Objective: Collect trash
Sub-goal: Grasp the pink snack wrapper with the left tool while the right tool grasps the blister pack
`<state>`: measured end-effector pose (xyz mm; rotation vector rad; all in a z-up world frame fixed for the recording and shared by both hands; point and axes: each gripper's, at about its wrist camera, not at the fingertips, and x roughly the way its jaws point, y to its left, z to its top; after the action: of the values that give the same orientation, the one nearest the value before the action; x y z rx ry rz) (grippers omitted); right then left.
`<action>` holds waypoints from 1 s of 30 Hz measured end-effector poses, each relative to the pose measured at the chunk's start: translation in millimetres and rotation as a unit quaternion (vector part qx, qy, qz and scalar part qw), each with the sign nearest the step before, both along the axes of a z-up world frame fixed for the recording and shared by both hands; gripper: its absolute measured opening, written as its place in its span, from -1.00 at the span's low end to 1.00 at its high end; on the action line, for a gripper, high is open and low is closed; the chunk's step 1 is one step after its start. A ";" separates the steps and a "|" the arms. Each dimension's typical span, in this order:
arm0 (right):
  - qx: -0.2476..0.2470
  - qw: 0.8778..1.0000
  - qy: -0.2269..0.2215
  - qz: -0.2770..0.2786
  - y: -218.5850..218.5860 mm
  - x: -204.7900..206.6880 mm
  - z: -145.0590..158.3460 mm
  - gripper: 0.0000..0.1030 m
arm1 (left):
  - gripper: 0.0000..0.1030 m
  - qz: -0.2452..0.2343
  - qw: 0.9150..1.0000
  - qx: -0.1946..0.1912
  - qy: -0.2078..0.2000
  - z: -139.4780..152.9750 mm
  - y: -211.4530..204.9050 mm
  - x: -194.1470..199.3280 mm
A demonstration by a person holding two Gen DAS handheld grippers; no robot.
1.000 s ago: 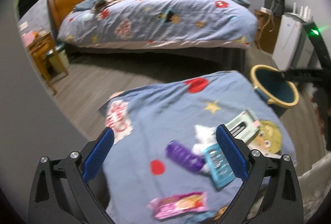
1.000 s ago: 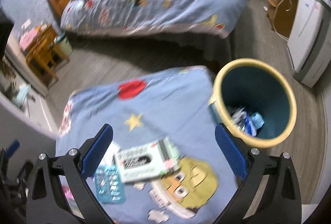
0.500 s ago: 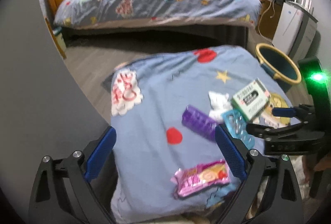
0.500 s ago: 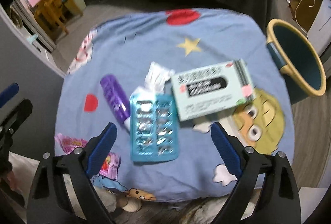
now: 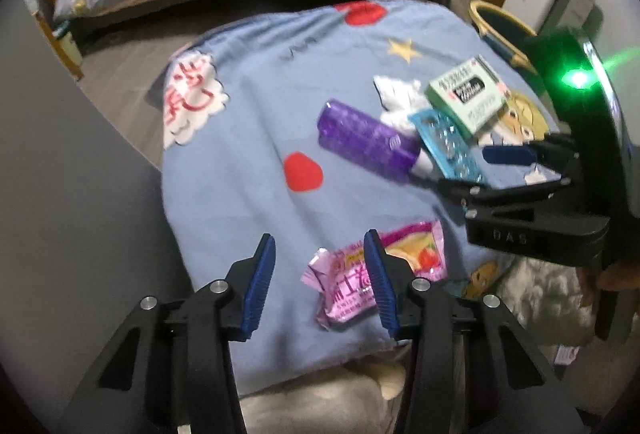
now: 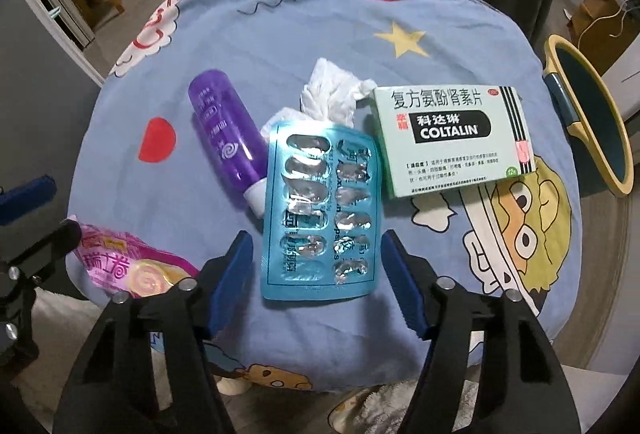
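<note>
Lying on cloth-covered surface [image 6: 280, 33]: one purple bottle [image 6: 226, 129], one tissue [image 6: 334, 95], one blister pack [image 6: 320, 209], one medicine box [image 6: 452, 137], mid-surface; one pink wrapper [image 5: 360, 278], near edge. Left claw [image 5: 320, 274] closing over wrapper end, right claw [image 6: 316, 274] closing astride blister pack; neither pinching. One bin [image 6: 592, 117] beside right edge.

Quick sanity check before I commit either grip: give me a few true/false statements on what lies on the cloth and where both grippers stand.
1. The blue blister pack lies between the right gripper fingers, whose jaws are closing. True.
2. The purple bottle stands upright. False: it lies on its side.
3. The green medicine box is already in the bin. False: it lies on the cloth, the bin beside it.
4. The left gripper, jaws closing, is at the pink wrapper. True.
5. The crumpled tissue lies on top of the blister pack. False: the pack overlaps it.
</note>
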<state>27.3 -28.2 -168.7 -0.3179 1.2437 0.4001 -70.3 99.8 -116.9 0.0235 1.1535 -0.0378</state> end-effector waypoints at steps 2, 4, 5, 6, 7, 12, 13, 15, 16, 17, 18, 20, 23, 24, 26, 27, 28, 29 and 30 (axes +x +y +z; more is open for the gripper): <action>0.002 1.000 0.003 -0.001 -2.8 1.1 -1.1 0.09 | -0.09 -0.005 1.000 0.005 0.017 -7.4 -3.1 2.9; 0.003 1.000 0.005 -0.001 -3.9 2.4 -2.2 -0.03 | -0.23 -0.008 1.000 0.008 0.029 -12.1 -4.9 5.3; 0.002 1.000 0.005 0.000 -4.1 2.4 -2.0 -0.14 | -0.30 -0.010 0.999 0.008 0.036 -14.8 -5.9 6.5; 0.002 1.000 0.007 0.000 -5.4 2.7 -2.6 -0.15 | -0.45 -0.011 0.999 0.009 0.042 -17.0 -6.6 7.5; 0.004 1.000 0.007 -0.001 -6.2 3.0 -2.1 -0.18 | -0.65 -0.012 0.999 0.009 0.047 -19.0 -6.9 8.5; 0.023 1.000 -0.011 0.004 -8.7 4.3 15.5 -0.63 | -0.86 -0.020 0.999 0.016 0.032 -13.7 -12.2 9.6; 0.026 1.000 -0.014 0.003 -10.0 5.7 19.1 -0.70 | -0.87 -0.023 0.999 0.017 0.019 -8.5 -14.2 9.6; 0.041 0.999 -0.013 -0.007 -17.0 11.3 27.0 -0.77 | -0.89 -0.026 1.000 0.018 -0.003 1.8 -17.6 10.8; 0.049 0.999 -0.014 -0.012 -20.9 13.3 31.0 -0.81 | -0.89 -0.025 0.999 0.017 -0.016 9.6 -18.5 12.2; 0.056 0.998 -0.022 -0.017 -26.3 16.0 37.4 -0.85 | -0.89 -0.024 0.999 0.018 -0.028 16.3 -18.6 14.1; 0.062 0.998 -0.026 -0.021 -30.5 18.3 41.0 -0.86 | -0.89 -0.023 0.999 0.018 -0.038 22.4 -19.1 16.1; 0.075 0.996 -0.019 -0.034 -40.4 23.4 41.4 -0.86 | -0.89 -0.013 0.998 0.012 -0.062 39.7 -17.1 24.8; 0.094 0.994 -0.005 -0.050 -49.5 30.2 35.1 -0.85 | -0.89 0.001 0.996 0.011 -0.088 58.0 -12.2 38.1; 0.096 0.994 -0.004 -0.050 -49.4 31.9 34.5 -0.85 | -0.89 0.006 0.995 0.013 -0.094 61.6 -11.1 42.7; 0.090 0.995 -0.010 -0.046 -49.0 34.6 33.3 -0.85 | -0.89 0.021 0.994 0.008 -0.104 66.3 -7.6 51.6; 0.088 0.995 -0.011 -0.046 -49.2 35.6 32.4 -0.84 | -0.89 0.026 0.994 0.005 -0.107 66.4 -6.1 52.2; 0.088 0.995 -0.010 -0.045 -49.6 36.8 32.2 -0.84 | -0.89 0.032 0.993 0.000 -0.110 66.6 -5.5 55.0; 0.090 0.995 -0.008 -0.043 -49.9 37.9 32.8 -0.82 | -0.89 0.033 0.993 -0.002 -0.111 66.3 -5.4 55.7; 0.093 0.995 -0.007 -0.041 -50.5 38.8 34.3 -0.82 | -0.89 0.034 0.993 -0.005 -0.112 66.2 -5.7 57.3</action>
<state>66.0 -78.7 -134.4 -0.1102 1.1921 0.4375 -13.0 94.1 -50.7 -0.0200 0.9285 0.0192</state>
